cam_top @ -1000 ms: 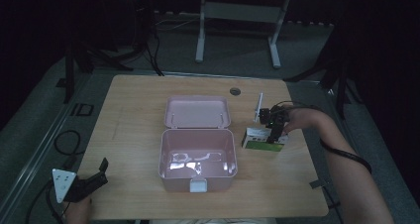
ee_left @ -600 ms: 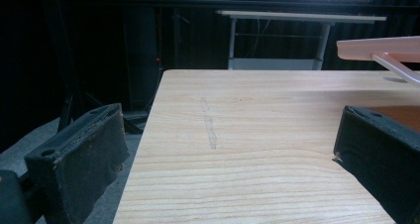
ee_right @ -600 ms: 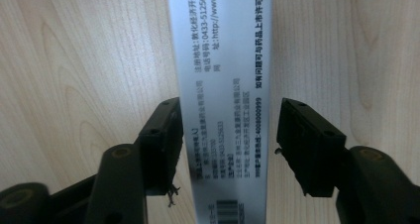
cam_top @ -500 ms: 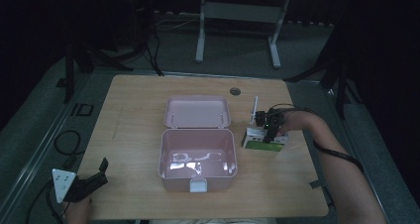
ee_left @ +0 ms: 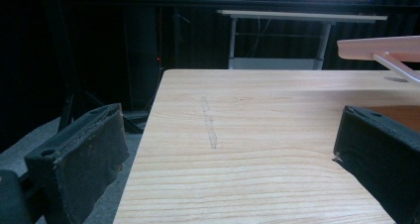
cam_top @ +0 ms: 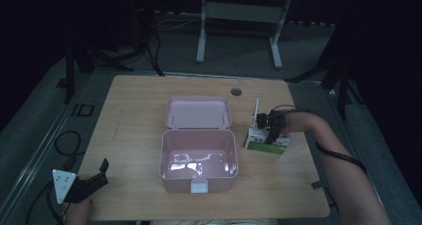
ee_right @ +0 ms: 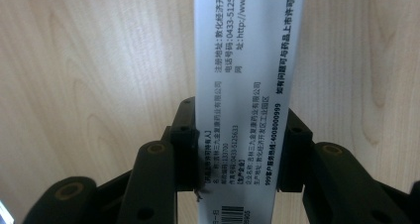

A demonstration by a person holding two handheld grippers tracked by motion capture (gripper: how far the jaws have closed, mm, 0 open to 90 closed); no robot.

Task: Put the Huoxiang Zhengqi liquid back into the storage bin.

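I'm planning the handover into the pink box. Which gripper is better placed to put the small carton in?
Right. The right gripper is closed on the small carton beside the pink box; the left gripper sits open at the table's near-left corner.

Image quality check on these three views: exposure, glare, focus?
High view: dim, surroundings near black, glare patches on the pink box floor. Left gripper view: table grain sharp, near jaws soft. Right gripper view: bright, print on the white carton readable, jaws closed on its sides.

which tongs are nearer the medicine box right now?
Right. The right tongs are clamped on the medicine box, right of the pink case. The left tongs sit open at the table's near-left corner, far away.
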